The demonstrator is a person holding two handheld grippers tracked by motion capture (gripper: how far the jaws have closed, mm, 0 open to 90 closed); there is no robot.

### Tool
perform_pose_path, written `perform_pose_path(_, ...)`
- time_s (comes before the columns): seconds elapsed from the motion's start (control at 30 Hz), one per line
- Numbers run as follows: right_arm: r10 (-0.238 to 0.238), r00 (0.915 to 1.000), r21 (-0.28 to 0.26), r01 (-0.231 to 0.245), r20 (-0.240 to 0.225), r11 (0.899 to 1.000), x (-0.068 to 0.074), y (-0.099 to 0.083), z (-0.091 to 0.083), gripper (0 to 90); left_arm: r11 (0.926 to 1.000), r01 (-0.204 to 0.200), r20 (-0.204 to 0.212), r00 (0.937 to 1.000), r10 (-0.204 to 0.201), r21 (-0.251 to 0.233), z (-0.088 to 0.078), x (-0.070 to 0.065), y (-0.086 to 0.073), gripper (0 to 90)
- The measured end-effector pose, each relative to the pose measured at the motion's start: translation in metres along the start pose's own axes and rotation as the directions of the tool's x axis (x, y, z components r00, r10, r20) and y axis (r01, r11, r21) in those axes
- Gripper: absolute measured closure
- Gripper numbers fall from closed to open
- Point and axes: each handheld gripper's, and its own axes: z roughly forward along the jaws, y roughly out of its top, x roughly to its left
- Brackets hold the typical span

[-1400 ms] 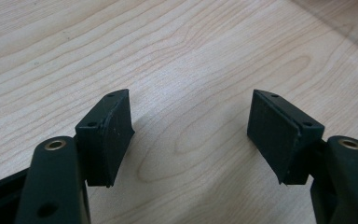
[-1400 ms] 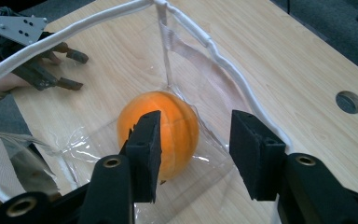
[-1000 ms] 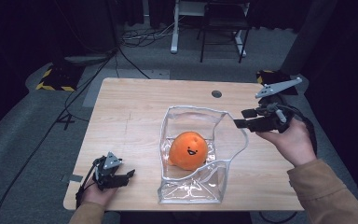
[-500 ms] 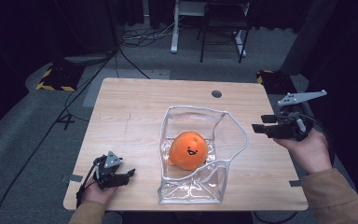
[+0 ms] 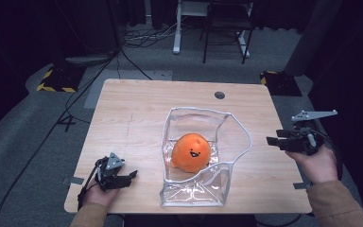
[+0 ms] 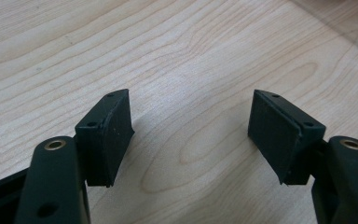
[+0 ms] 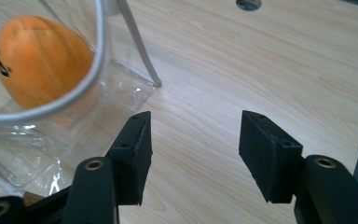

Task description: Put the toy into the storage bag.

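We see an orange plush ball (image 5: 191, 152) with a smiling face sitting inside a clear plastic bag (image 5: 196, 189) at the middle of the wooden table (image 5: 137, 109). To the right of the bag, our right gripper (image 5: 270, 140) hangs apart from it, its jaws having just been opening, wide with nothing between them. Left of the bag, our left gripper (image 5: 132, 175) rests near the table's edge, jaws spread wide and empty.

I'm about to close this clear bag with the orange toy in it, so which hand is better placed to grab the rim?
Probably the right. The right tongs stand open beside the clear bag, pointing toward it; the left tongs rest open on the table, farther from the rim.
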Motion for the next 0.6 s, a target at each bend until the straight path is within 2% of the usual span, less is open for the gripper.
perform_pose_path(0.13, 0.031, 0.9994, 0.009, -0.031, 0.013, 0.999, -0.01, -0.015, 0.006, 43.7, 1.0, 0.0, 0.0, 1.0, 0.0, 0.0, 0.0, 0.0, 0.0, 30.9)
perform_pose_path(0.27, 0.039, 0.9991, 0.022, -0.039, 0.018, 0.999, -0.014, -0.028, 0.013, 43.6, 1.0, 0.0, 0.0, 1.0, 0.0, 0.0, 0.0, 0.0, 0.0, 30.9)
perform_pose_path(0.43, 0.047, 0.9986, 0.026, -0.047, 0.025, 0.999, -0.017, -0.044, 0.024, 43.6, 1.0, 0.001, 0.001, 1.0, -0.001, -0.002, 0.0, 0.0, 0.0, 30.9)
perform_pose_path(0.6, 0.062, 0.9981, 0.015, -0.062, 0.006, 0.998, -0.017, -0.059, 0.037, 43.7, 1.0, 0.0, -0.002, 1.0, 0.0, -0.002, 0.001, 0.0, 0.001, 30.9)
